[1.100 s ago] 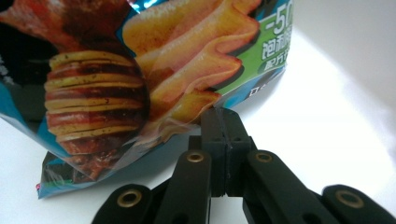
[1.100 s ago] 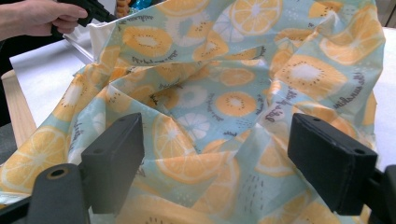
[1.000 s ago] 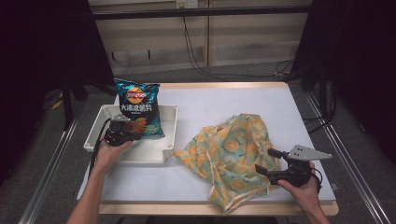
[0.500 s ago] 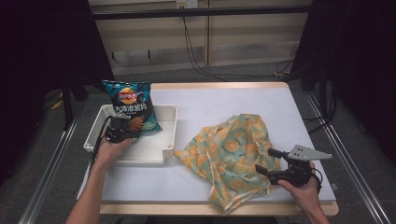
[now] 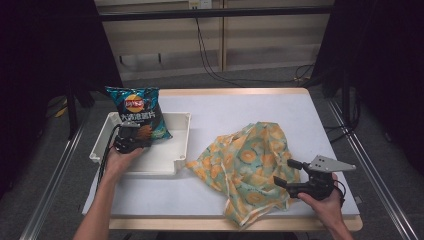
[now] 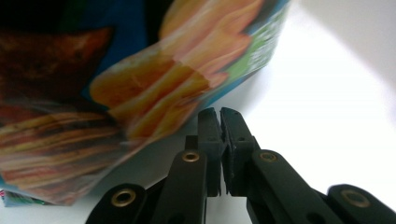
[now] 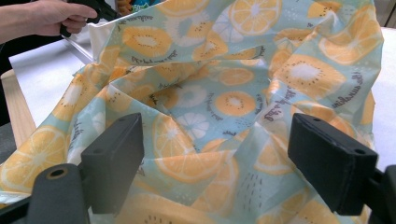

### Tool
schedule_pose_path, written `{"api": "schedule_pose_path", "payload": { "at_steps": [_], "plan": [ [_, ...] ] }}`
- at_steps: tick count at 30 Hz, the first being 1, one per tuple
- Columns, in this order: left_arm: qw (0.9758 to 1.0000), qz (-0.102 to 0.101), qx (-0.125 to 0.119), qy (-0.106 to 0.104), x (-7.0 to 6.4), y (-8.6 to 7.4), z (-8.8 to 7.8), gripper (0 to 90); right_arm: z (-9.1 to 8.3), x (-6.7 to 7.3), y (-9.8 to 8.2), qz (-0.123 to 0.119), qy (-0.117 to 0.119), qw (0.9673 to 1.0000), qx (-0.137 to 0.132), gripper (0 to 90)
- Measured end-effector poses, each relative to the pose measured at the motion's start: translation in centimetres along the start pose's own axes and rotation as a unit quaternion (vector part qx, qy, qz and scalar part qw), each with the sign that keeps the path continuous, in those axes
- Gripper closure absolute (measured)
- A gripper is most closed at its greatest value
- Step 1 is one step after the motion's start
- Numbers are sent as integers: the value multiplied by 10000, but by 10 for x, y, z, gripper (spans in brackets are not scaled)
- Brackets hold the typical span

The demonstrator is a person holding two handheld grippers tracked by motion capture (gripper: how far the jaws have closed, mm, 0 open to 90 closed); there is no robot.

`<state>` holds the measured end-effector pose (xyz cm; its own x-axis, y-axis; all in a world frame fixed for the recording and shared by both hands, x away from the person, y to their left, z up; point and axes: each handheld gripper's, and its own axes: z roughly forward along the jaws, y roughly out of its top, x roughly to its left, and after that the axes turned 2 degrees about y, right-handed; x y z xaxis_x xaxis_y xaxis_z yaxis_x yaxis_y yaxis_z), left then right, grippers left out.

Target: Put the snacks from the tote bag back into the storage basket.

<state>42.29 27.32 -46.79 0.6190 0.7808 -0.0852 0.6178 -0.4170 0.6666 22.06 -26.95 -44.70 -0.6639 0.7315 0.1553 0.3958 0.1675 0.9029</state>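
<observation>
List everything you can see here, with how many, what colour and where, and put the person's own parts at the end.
chip bag: one, blue with orange chips printed, leaning at the far edge of the tray, by the left gripper
tray: one, white, on the left part of the table
fruit-print cloth: one, pale green with orange slices, crumpled on the right part of the table
table: one, white top with a wooden edge
cables: several, black, on the floor behind the table
left gripper: one, black, jaws shut with nothing between them, beside the chip bag's lower edge
right gripper: one, black, jaws wide open, at the cloth's near right edge
forearms and hands: two, coming in from the near side
</observation>
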Motion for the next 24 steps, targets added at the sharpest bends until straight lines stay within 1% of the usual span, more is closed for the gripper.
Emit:
{"api": "schedule_pose_path", "payload": {
  "at_steps": [1, 4, 5, 7, 8, 9, 10, 11, 12, 14, 15, 17, 18, 19, 21, 22, 23, 24],
  "plan": [
    [10000, 8, -53, 11, -2, 0, -1, 868, 0, 0, 0, 2, -3, 10000, -1, 181],
    [9998, 58, -154, -107, -5, -2, -4, 851, 1, 1, 0, 14, 2, 10000, 13, 181],
    [9998, 94, -184, -79, -7, -3, -5, 844, 1, 1, 0, 13, 6, 10000, 23, 181],
    [9997, 80, -219, -116, -9, -5, -7, 830, 1, 1, 0, 8, -7, 10000, 22, 181],
    [9994, 59, -300, -143, -10, -6, -9, 817, 1, 1, 0, 4, -9, 10000, 23, 181],
    [9991, 39, -369, -190, -11, -7, -11, 795, 1, 1, 0, 2, -9, 10000, 15, 181],
    [9989, -8, -439, -188, -13, -9, -13, 760, 1, 1, 0, 16, -7, 10000, 3, 181],
    [9985, 19, -529, -118, -16, -10, -15, 717, 0, 1, 0, 10, -9, 10000, 5, 181],
    [9981, 21, -601, -106, -18, -11, -17, 684, 0, 0, 0, 3, -10, 10000, 2, 181],
    [9967, 11, -798, -139, -23, -14, -22, 641, 0, 0, 0, 19, -12, 10000, -1, 180],
    [9960, 9, -888, -78, -25, -16, -24, 610, 0, 0, 0, 10, -18, 10000, 1, 181],
    [9949, -1, -1006, -124, -30, -17, -29, 543, 0, 1, 0, 22, -10, 10000, 9, 180],
    [9939, -49, -1097, -85, -34, -18, -32, 501, 0, 1, -1, 19, -13, 10000, 16, 180],
    [9933, -32, -1151, -80, -36, -19, -34, 459, 0, 1, -1, 15, -10, 10000, 18, 180],
    [9914, -46, -1302, -104, -41, -21, -38, 404, 0, 1, -1, 0, -20, 10000, 16, 180],
    [9912, 11, -1324, -49, -44, -22, -41, 379, 0, 1, -1, 5, -17, 10000, 15, 180],
    [9908, 32, -1355, -55, -46, -23, -42, 363, 0, 2, -1, 11, -8, 10000, 17, 181],
    [9905, 95, -1368, -55, -48, -23, -45, 346, -1, 2, -1, 23, -14, 10000, 14, 180]
  ]
}}
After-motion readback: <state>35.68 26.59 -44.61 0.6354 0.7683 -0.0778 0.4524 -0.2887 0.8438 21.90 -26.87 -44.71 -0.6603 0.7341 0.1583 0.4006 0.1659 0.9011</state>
